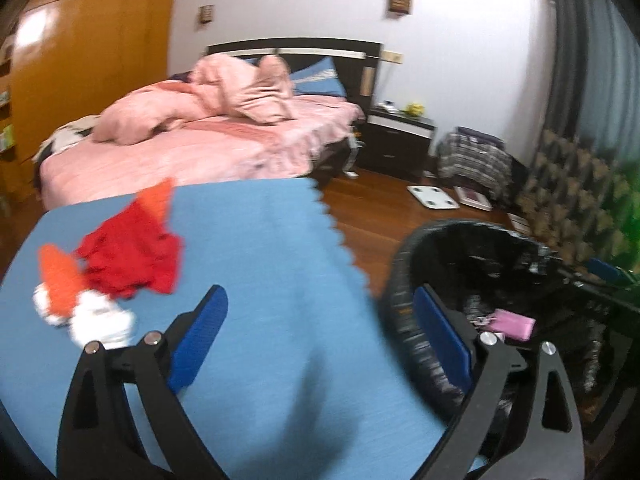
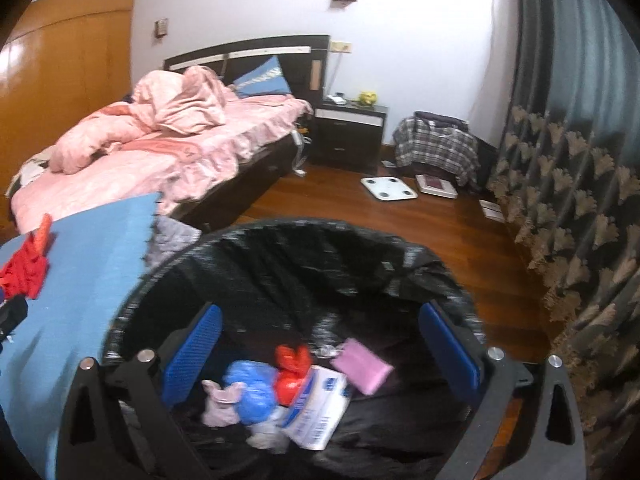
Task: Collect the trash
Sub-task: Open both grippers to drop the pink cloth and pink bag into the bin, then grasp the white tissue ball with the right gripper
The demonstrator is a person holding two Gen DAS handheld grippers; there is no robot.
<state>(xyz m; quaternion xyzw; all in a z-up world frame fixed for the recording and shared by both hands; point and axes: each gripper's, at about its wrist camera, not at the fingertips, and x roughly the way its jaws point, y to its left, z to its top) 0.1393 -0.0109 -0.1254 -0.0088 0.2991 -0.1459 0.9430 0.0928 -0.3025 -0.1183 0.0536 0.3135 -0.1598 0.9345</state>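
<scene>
Right gripper (image 2: 320,348), jaws wide and empty, above the black-lined bin (image 2: 280,248) holding discarded wrappers (image 2: 316,412); left gripper (image 1: 320,332), likewise agape, over blue cloth (image 1: 260,260); red-and-white litter (image 1: 120,272) beside it.

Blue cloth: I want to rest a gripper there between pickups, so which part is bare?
The blue cloth is bare through its middle and right, from the red and orange wrappers and white crumpled scrap at left across to its zigzag edge beside the lined bin. The left patch is crowded. The left gripper hangs open over the bare stretch.
</scene>
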